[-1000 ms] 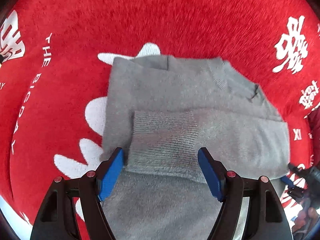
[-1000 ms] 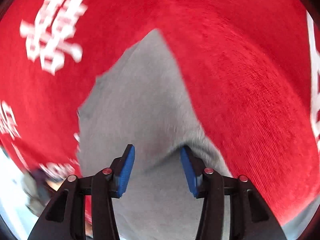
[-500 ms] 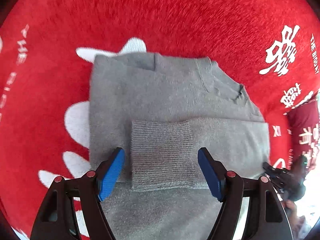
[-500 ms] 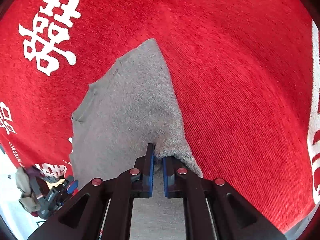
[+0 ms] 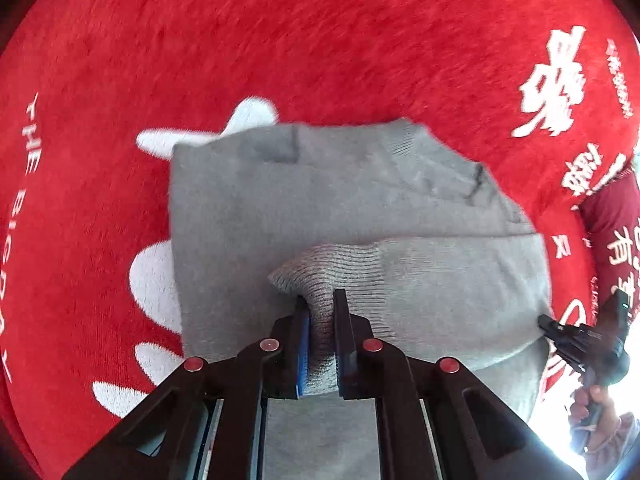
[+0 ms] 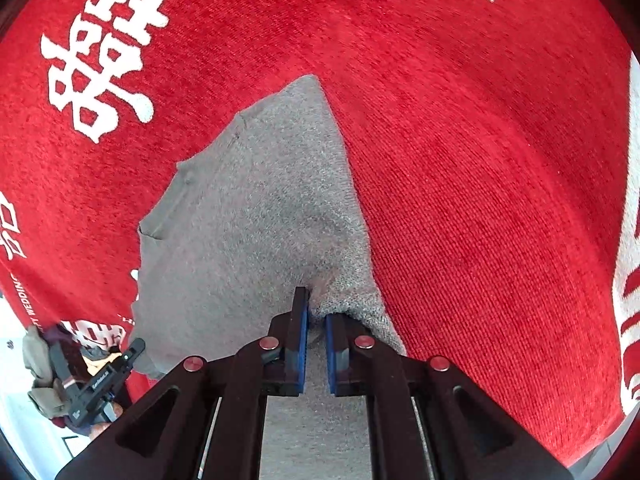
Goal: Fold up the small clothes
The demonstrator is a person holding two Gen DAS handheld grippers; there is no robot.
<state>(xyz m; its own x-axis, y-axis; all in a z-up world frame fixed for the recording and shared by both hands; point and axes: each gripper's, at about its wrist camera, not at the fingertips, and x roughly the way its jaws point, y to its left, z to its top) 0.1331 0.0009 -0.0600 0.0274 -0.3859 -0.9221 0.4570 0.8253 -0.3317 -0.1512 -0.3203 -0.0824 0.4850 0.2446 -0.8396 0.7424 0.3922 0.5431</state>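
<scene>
Red cloth (image 5: 320, 40): a fuzzy red cover with white signs and letters on it. It fills both views, under everything.
Words (image 5: 30, 136): white letters "THE" run down the red cloth at 9 o'clock in the left view.
Gray sweater (image 5: 320, 200): it lies flat on the red cloth in the middle of the left view. Its neck hole points to 2 o'clock.
Sleeve cuff (image 5: 336, 268): the ribbed end of a sleeve lies across the sweater, near 6 o'clock. It is bunched up.
Left gripper (image 5: 319, 312): its jaws are narrow and pinch the sleeve cuff between the blue pads.
Right gripper (image 6: 316, 316): its jaws are narrow too. They pinch the sweater's edge, where gray meets red, at 6 o'clock in the right view.
Big white sign (image 6: 104, 48): at 10 o'clock in the right view, on the red cloth.
Hand (image 5: 596, 412): at 4 o'clock in the left view, it holds the handle of the other tool.
</scene>
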